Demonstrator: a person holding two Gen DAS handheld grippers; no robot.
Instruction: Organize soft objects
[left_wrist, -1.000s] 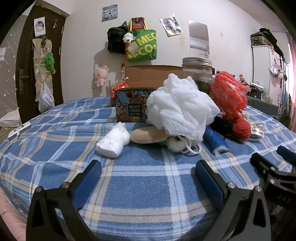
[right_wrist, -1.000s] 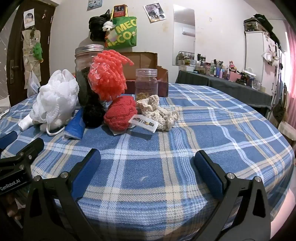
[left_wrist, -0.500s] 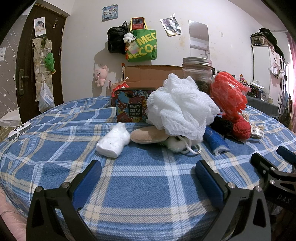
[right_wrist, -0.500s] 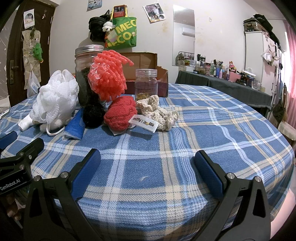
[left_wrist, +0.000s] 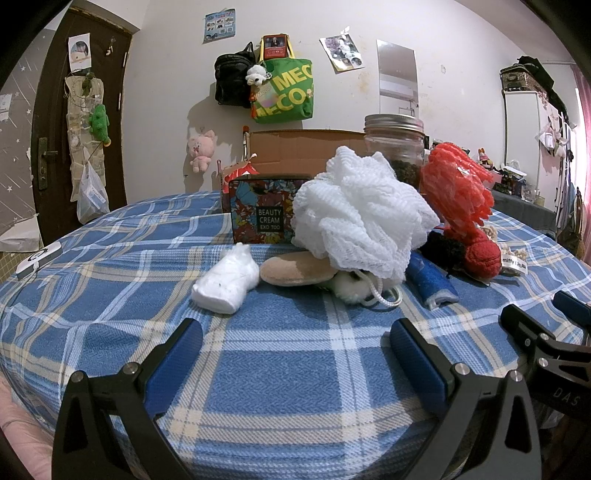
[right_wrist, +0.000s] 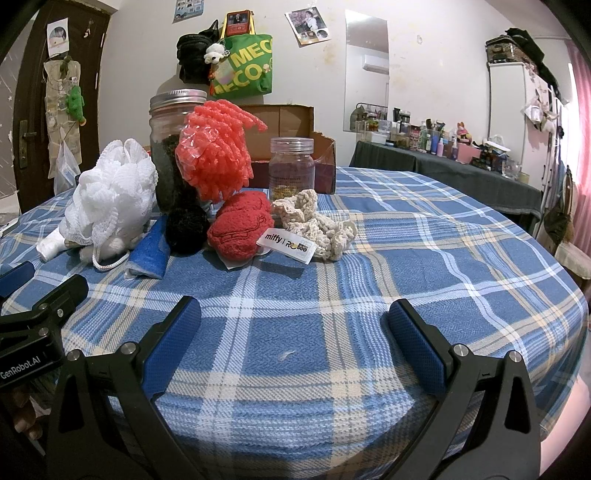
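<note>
Soft things lie in a heap mid-table on the blue plaid cloth. A white mesh pouf (left_wrist: 364, 218) (right_wrist: 110, 201) tops a tan sponge (left_wrist: 295, 271), beside a white rolled cloth (left_wrist: 225, 282). A blue cloth (left_wrist: 428, 278) (right_wrist: 147, 253), black pompom (right_wrist: 184, 229), red knit piece (right_wrist: 240, 229), cream crochet piece (right_wrist: 314, 223) and coral mesh pouf (left_wrist: 458, 188) (right_wrist: 216, 153) lie rightwards. My left gripper (left_wrist: 293, 354) is open, well short of the heap. Open too, my right gripper (right_wrist: 293, 332) holds nothing.
A cardboard box (left_wrist: 306, 153), a patterned tin (left_wrist: 264, 208), a tall glass jar (right_wrist: 175, 147) and a small jar (right_wrist: 291, 168) stand behind the heap. A white device (left_wrist: 37, 260) lies at the table's left edge. A cluttered counter (right_wrist: 443, 162) runs along the right.
</note>
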